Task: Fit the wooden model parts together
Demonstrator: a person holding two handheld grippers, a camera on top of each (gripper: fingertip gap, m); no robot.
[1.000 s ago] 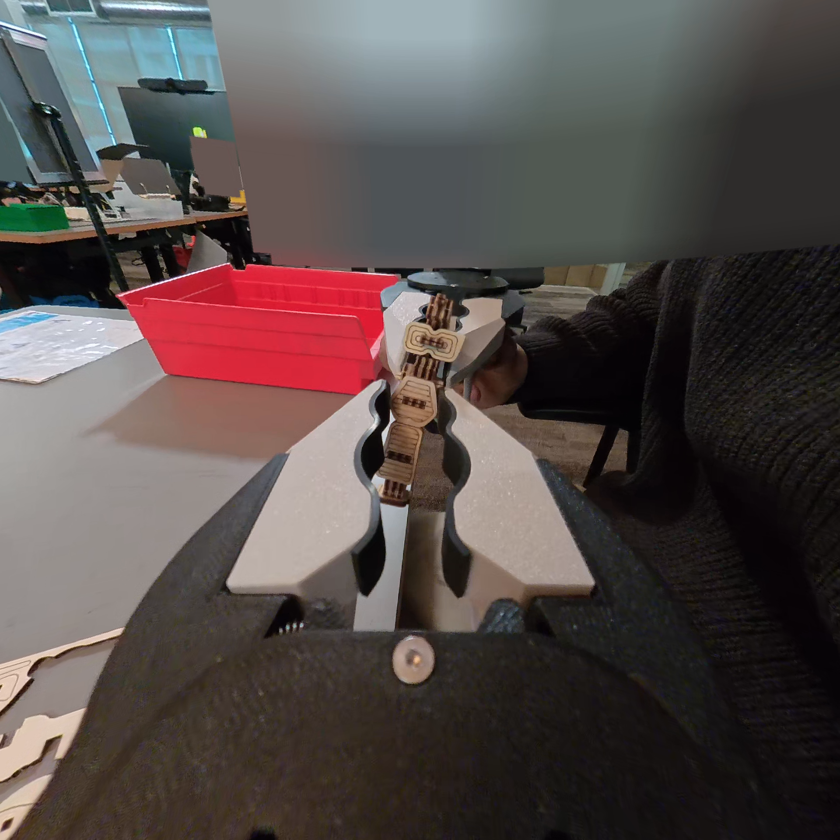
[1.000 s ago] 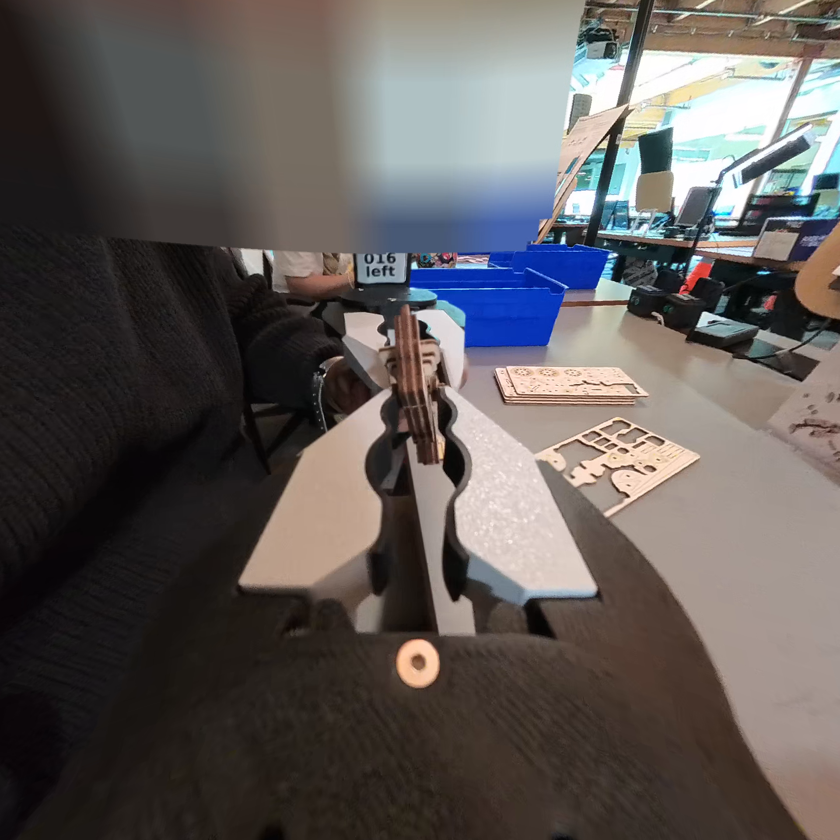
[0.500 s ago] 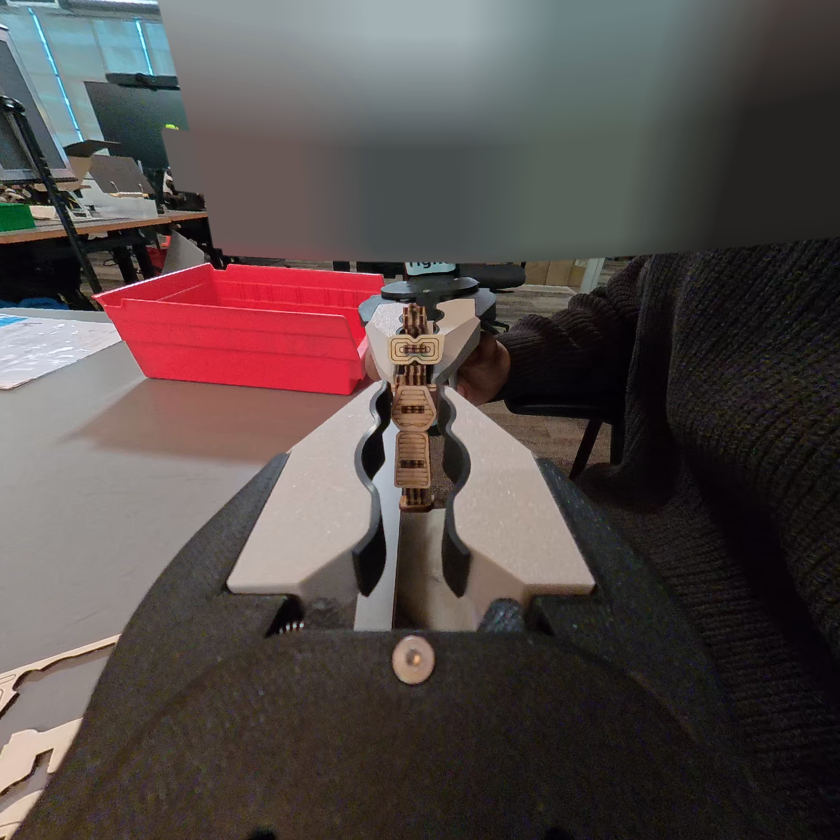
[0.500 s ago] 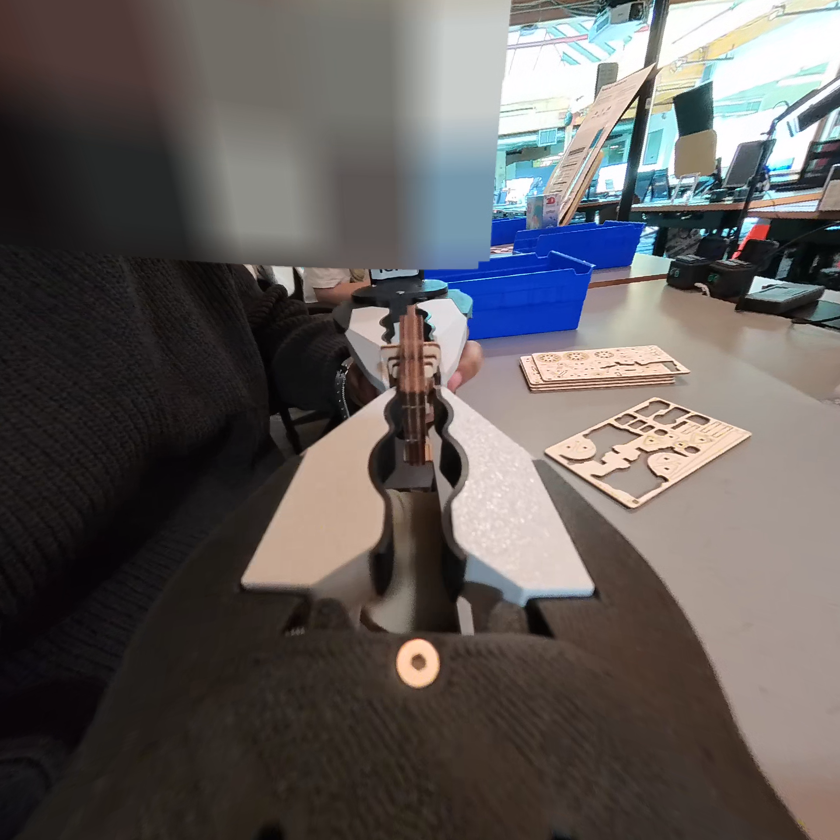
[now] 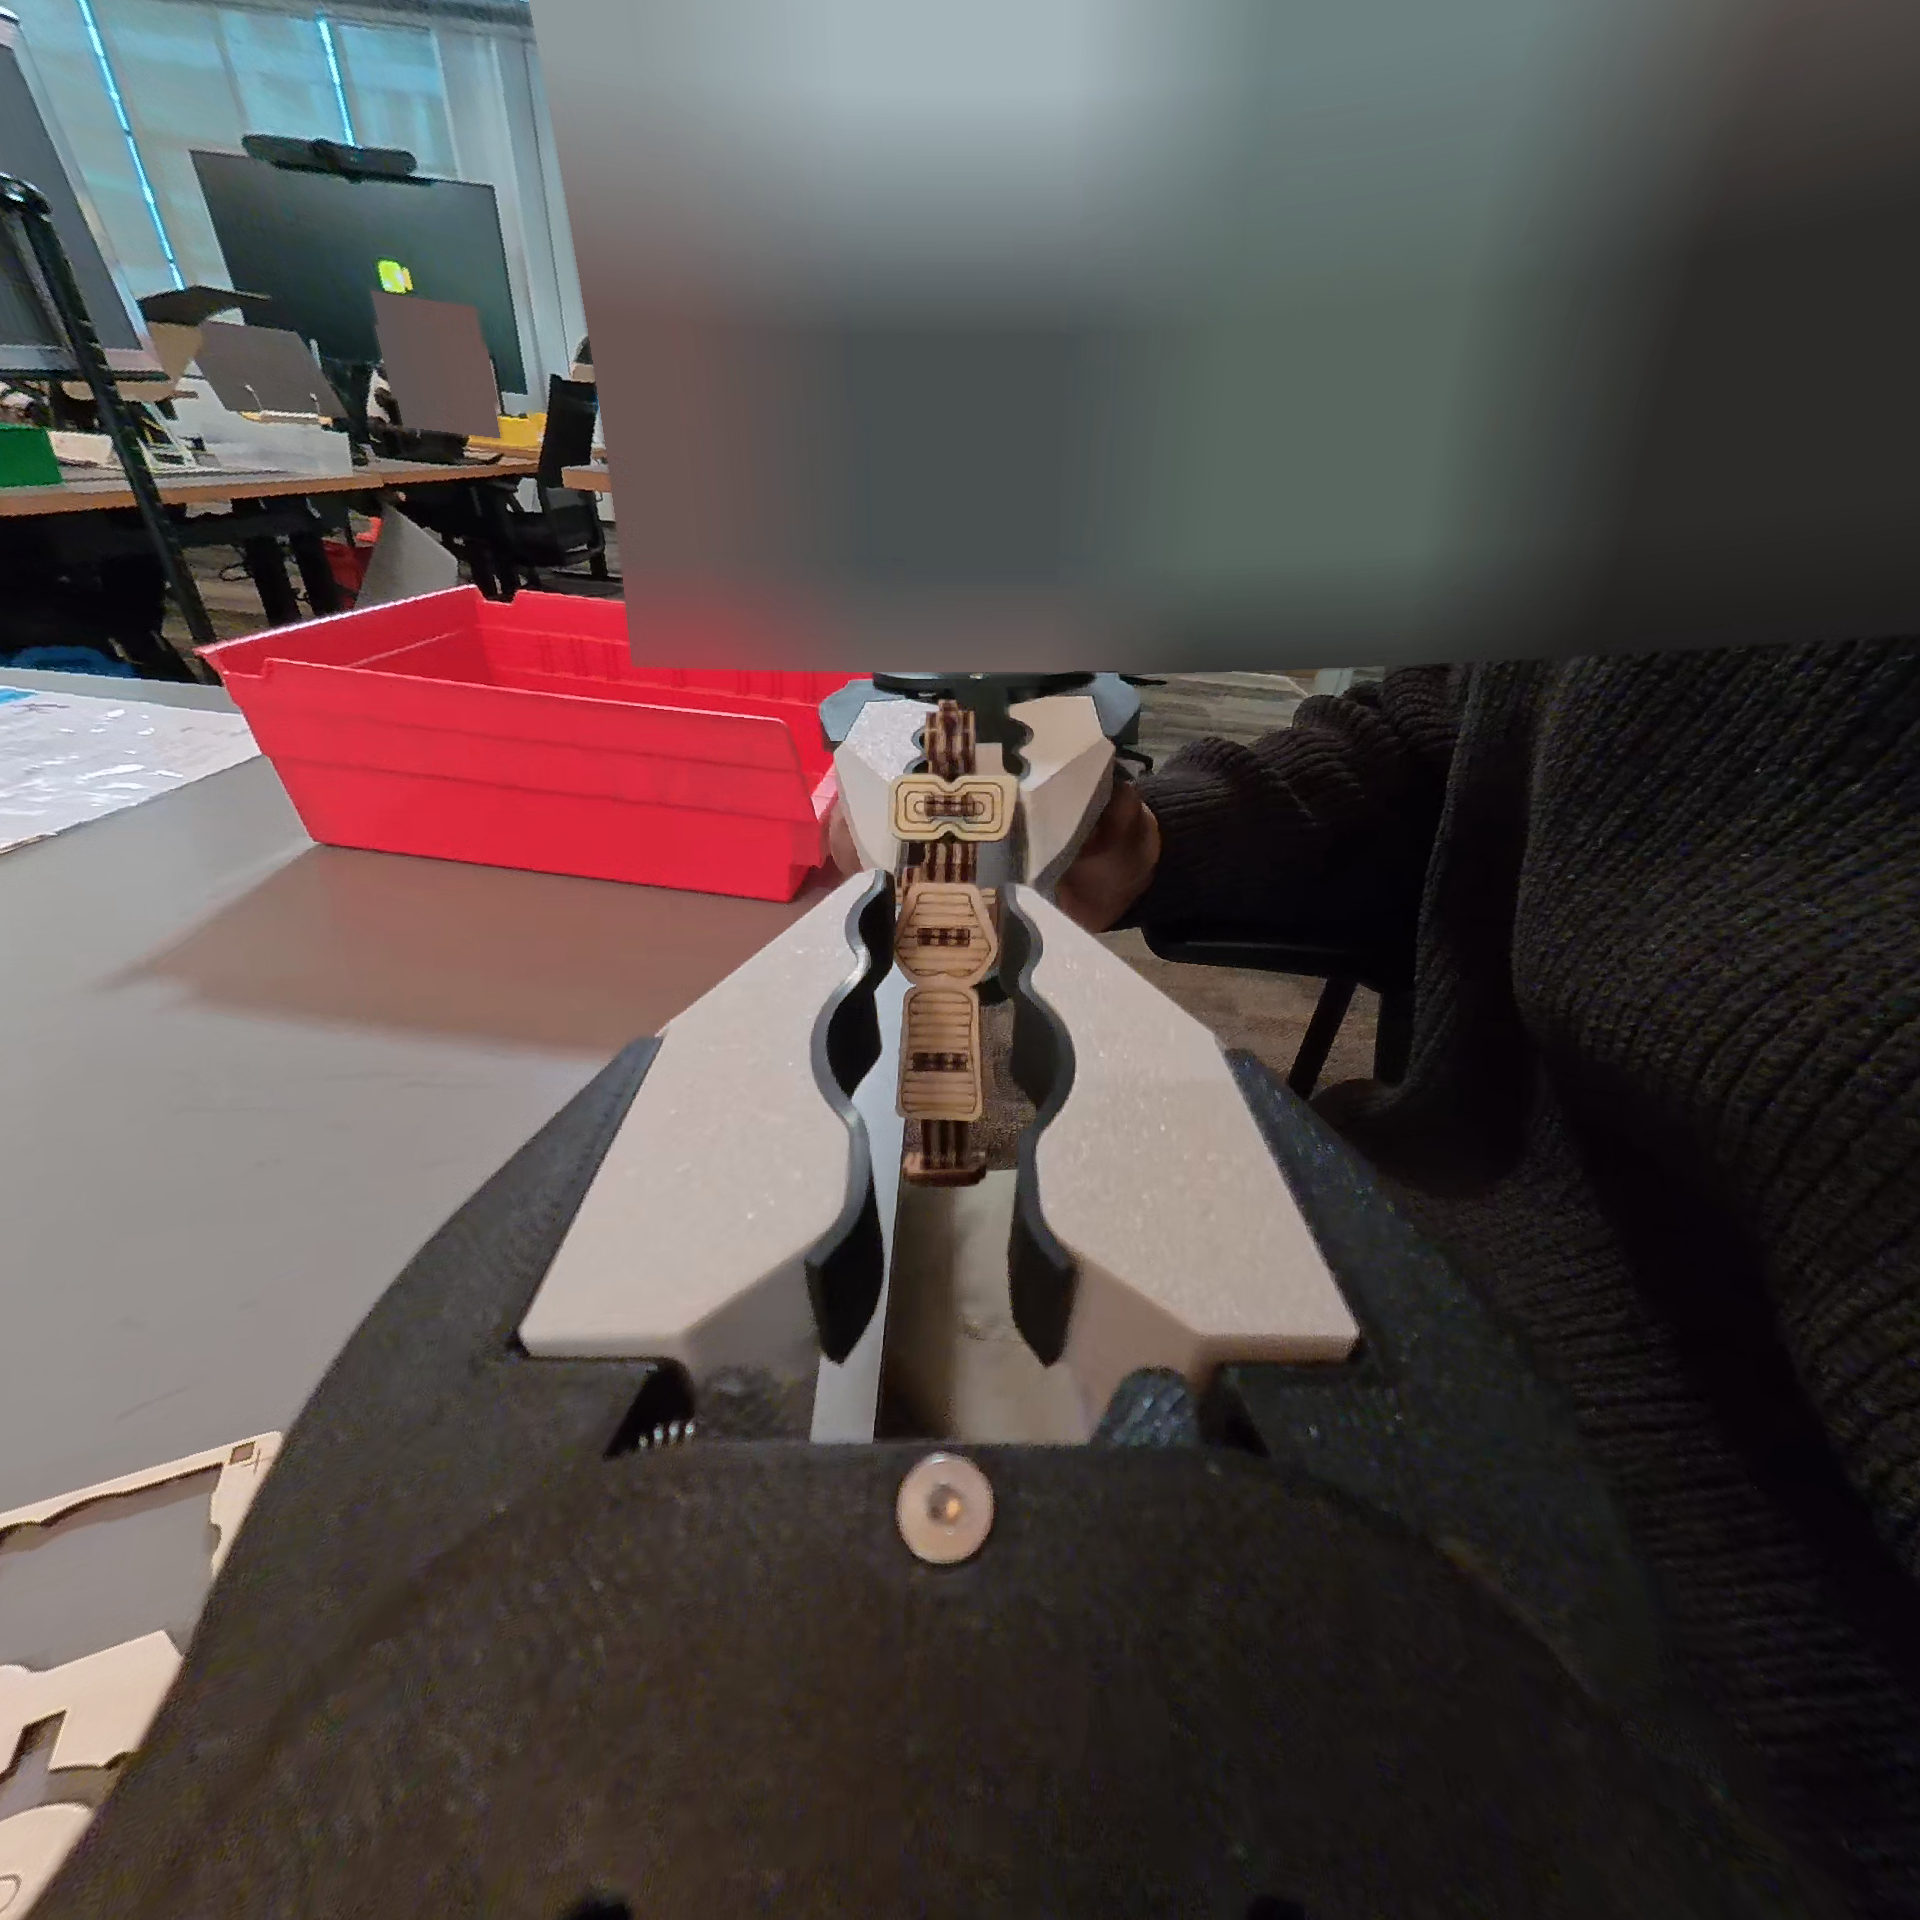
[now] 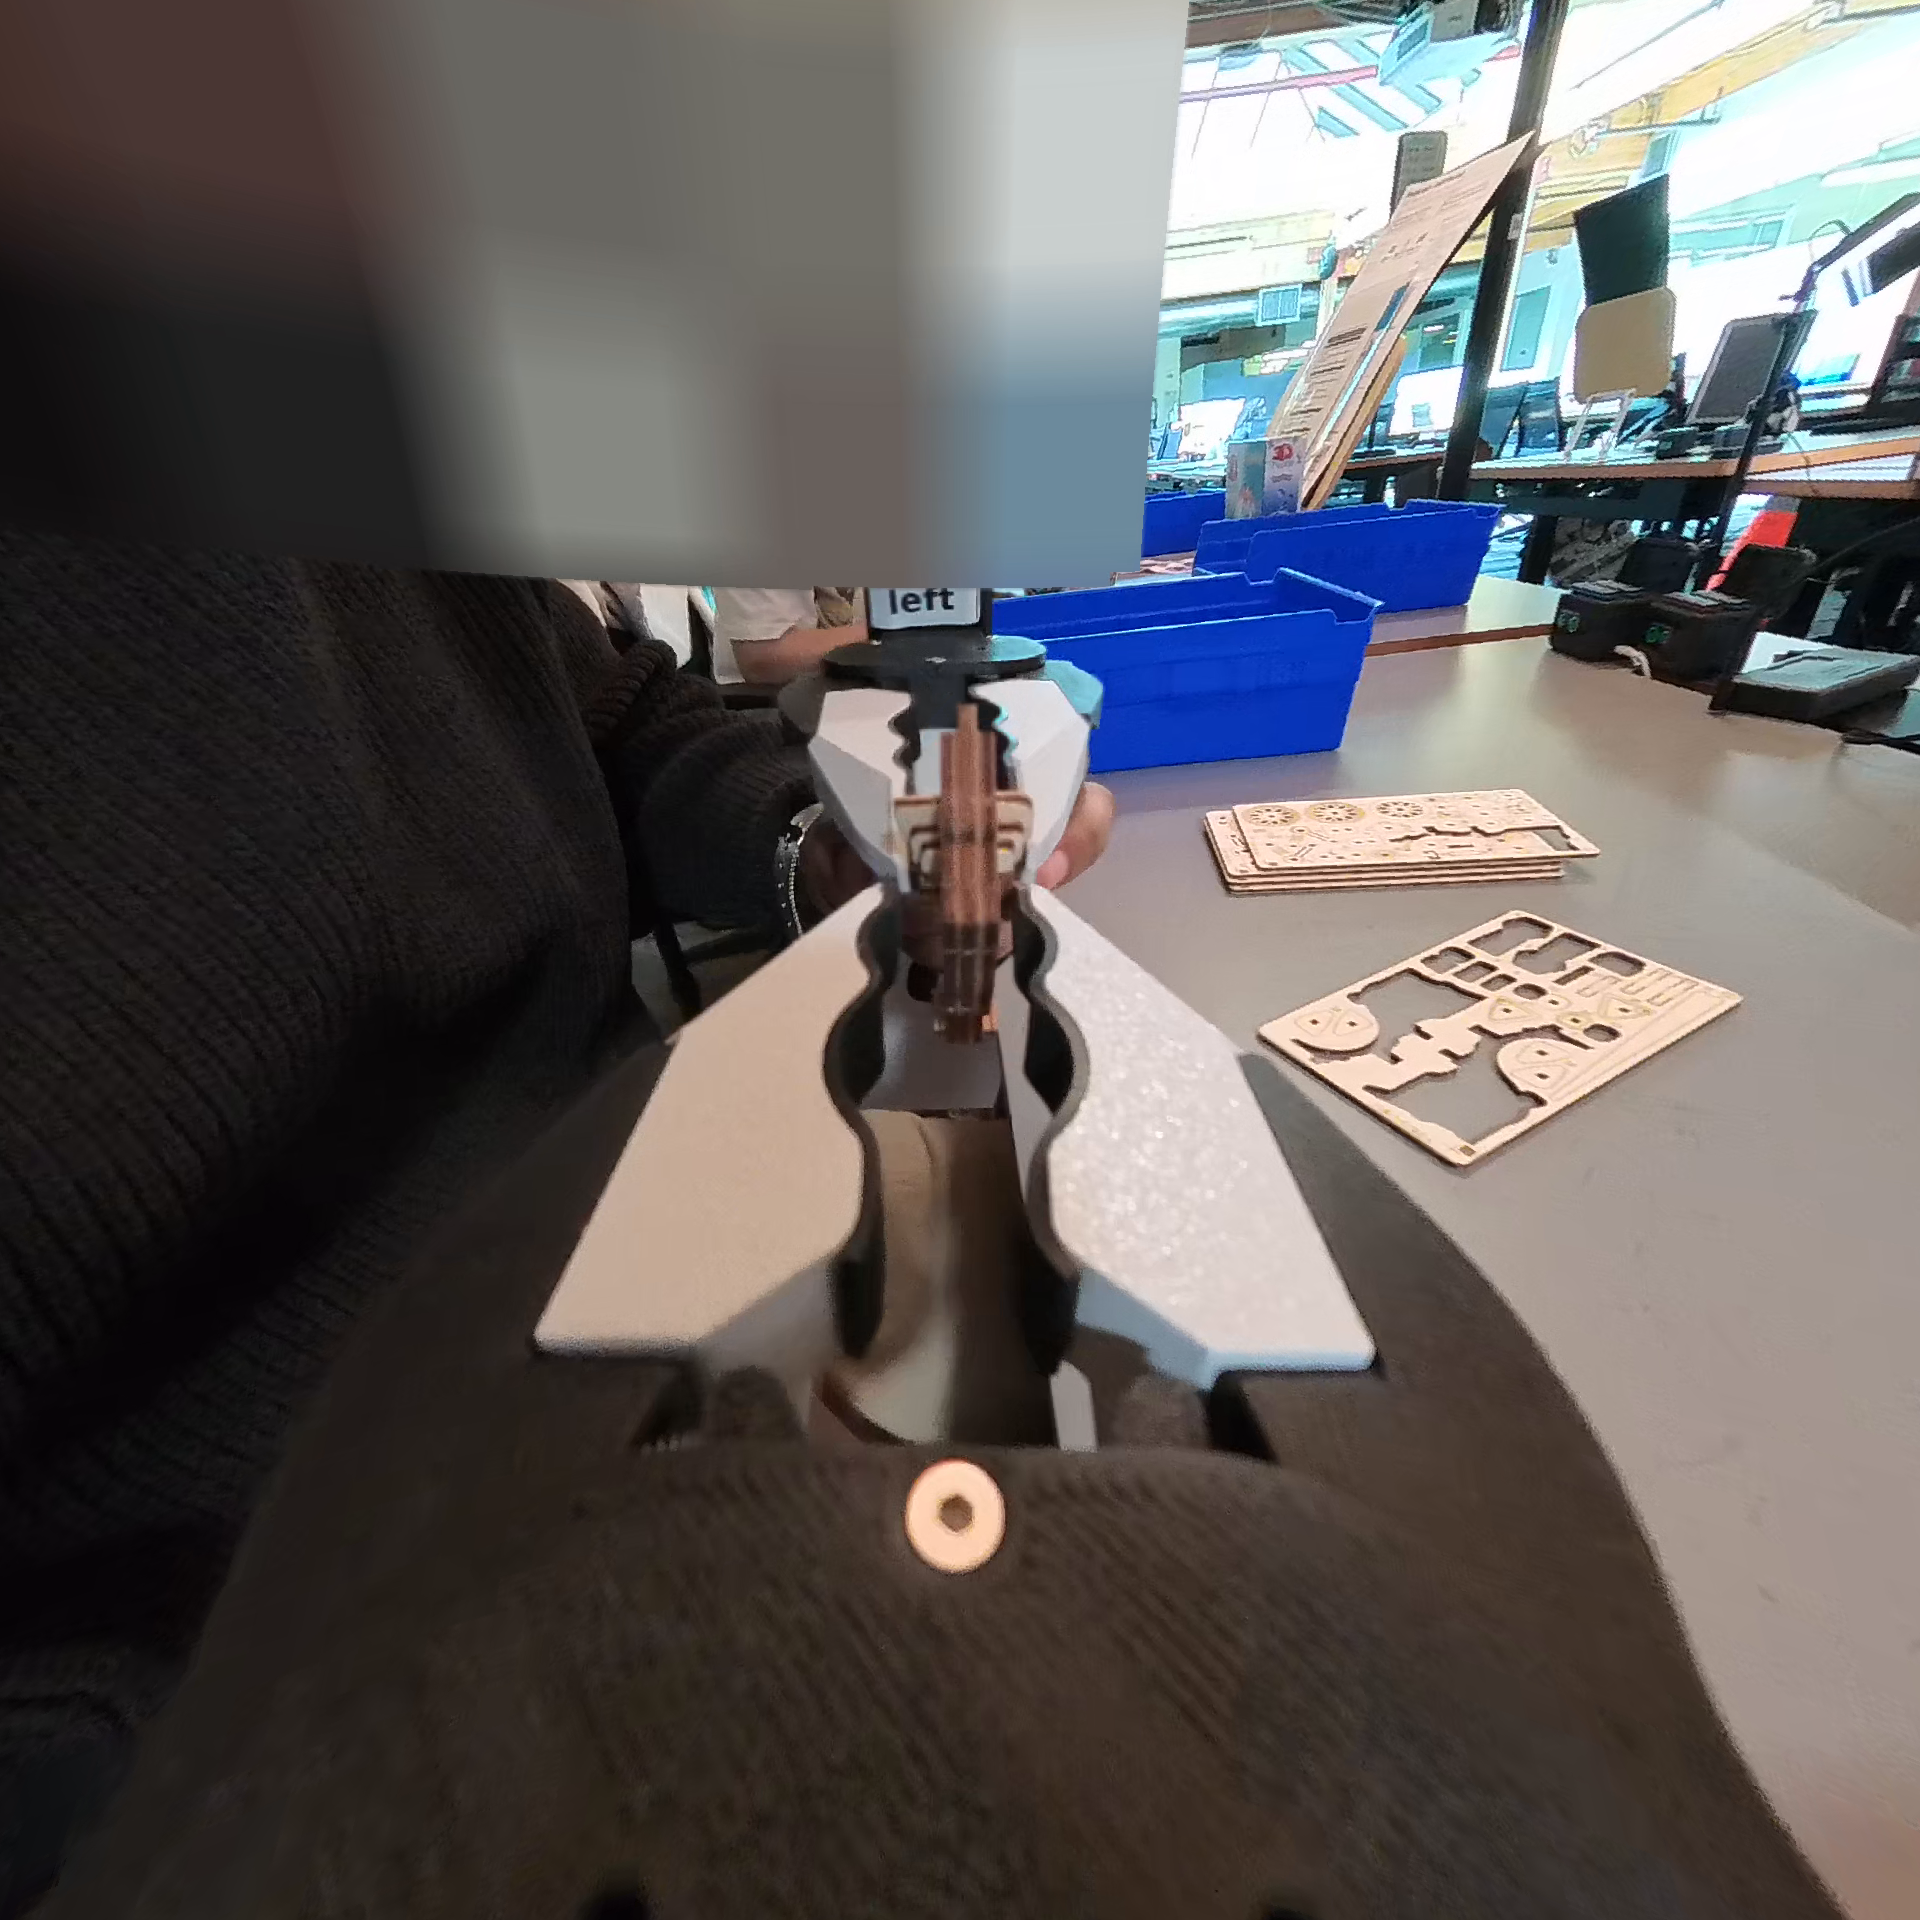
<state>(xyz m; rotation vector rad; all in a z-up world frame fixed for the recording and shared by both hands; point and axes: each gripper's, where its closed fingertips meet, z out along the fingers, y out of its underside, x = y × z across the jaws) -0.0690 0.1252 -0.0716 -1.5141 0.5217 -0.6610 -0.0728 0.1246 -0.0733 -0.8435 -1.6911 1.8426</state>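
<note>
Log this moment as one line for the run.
left gripper: shut on wooden model | right gripper: shut on wooden model | held above table, between both

Both grippers alike: left gripper (image 5: 945,914) and right gripper (image 6: 951,925) have pale grey angular fingers (image 5: 717,1143) with wavy black inner pads, black textured body, one silver screw (image 5: 943,1507) centred. Person wears black ribbed knit sweater (image 5: 1662,1039).

Grey table (image 5: 312,1039), desks (image 5: 260,483) beyond, bright windows (image 5: 260,73)
</note>
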